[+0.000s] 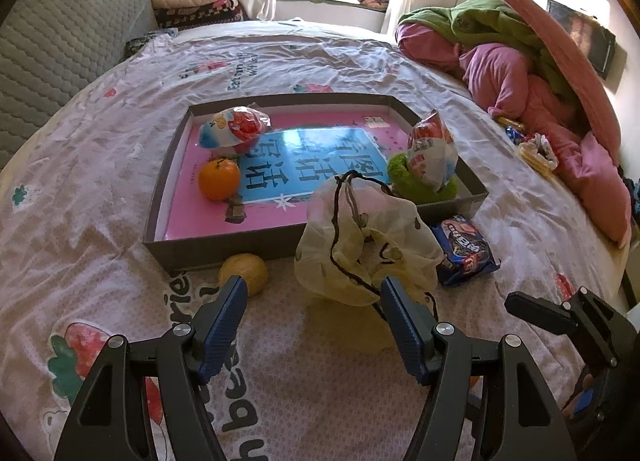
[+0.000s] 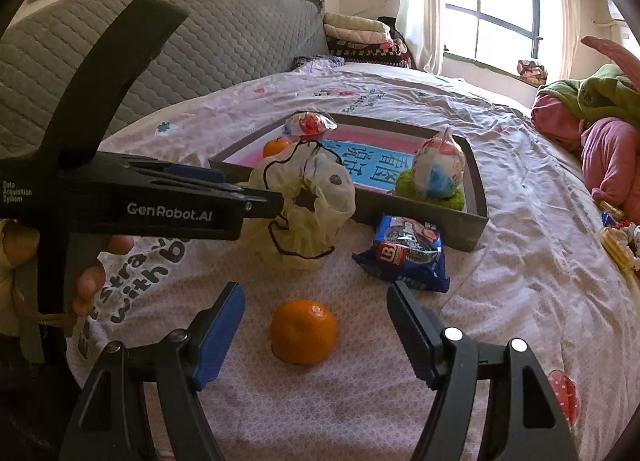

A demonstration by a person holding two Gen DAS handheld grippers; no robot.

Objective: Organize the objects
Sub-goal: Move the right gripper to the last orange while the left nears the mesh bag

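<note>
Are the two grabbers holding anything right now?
No. The left gripper and right gripper are open and empty; the orange just lies ahead, untouched.

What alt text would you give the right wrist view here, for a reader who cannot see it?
The open right gripper hangs over an orange lying on a strawberry-print bedsheet, touching nothing. Beyond it sit a cream drawstring pouch, a blue snack packet and a shallow grey tray holding wrapped toy eggs and another orange. The left gripper reaches in beside the pouch.

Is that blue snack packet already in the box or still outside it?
Outside. The blue snack packet lies on the bedsheet, beside the grey box's near wall.
</note>
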